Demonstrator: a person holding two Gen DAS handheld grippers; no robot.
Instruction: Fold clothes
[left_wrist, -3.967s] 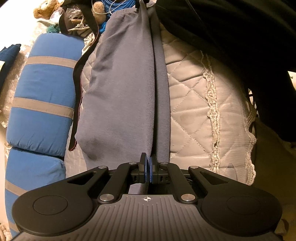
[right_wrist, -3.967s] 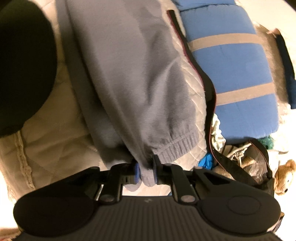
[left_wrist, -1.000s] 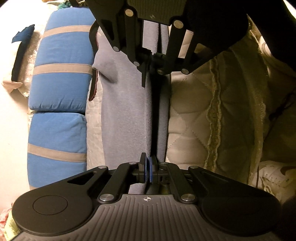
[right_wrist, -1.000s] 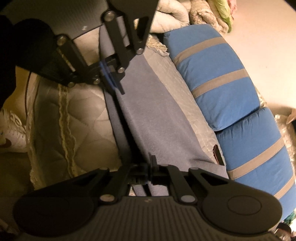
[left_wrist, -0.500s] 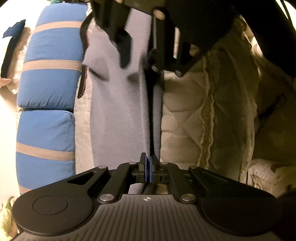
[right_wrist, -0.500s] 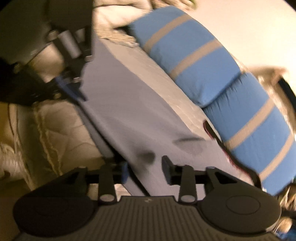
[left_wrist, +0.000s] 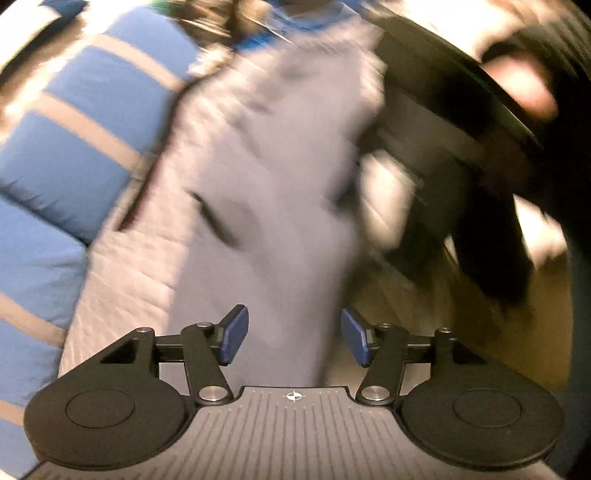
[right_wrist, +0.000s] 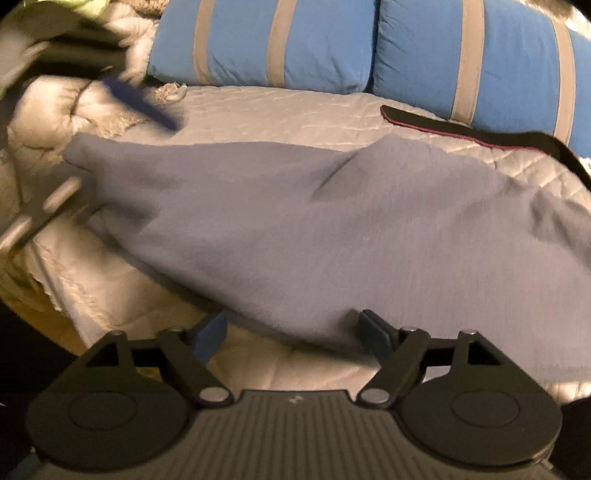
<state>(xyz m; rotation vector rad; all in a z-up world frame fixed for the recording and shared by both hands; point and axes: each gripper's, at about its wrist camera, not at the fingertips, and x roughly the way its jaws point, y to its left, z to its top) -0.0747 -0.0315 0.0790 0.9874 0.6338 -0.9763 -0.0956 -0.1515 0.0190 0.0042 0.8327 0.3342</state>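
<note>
Progress first, per view, w/ the blue cushions as landmark.

Left wrist view: badly blurred. Grey garment (left_wrist: 273, 177) lies lengthwise on the quilted bed cover (left_wrist: 125, 280), just beside the blue cushions (left_wrist: 74, 147). Left claw (left_wrist: 293, 334) is released; its jaws have just been opening, blue pads apart, cloth below and past them but not pinched. Dark blur on the far side from the cushions is prob. the other tool; can't tell more.

Right wrist view: sharper. Garment (right_wrist: 332, 229) stretches as one long narrow strip parallel to the cushions (right_wrist: 369, 44), near them, a black strap (right_wrist: 461, 129) between. Right claw (right_wrist: 293, 334) is released too, jaws have just been opening wide, the garment's near edge between the pads, no pad pressing it. Left tool shows as a smear at the strip's far end.

Judgement: lengthwise fold looks done and laid down, both ends let go. Left to do: prob. cross folds to shorten the strip, plus smoothing one crease mid-cloth.
</note>
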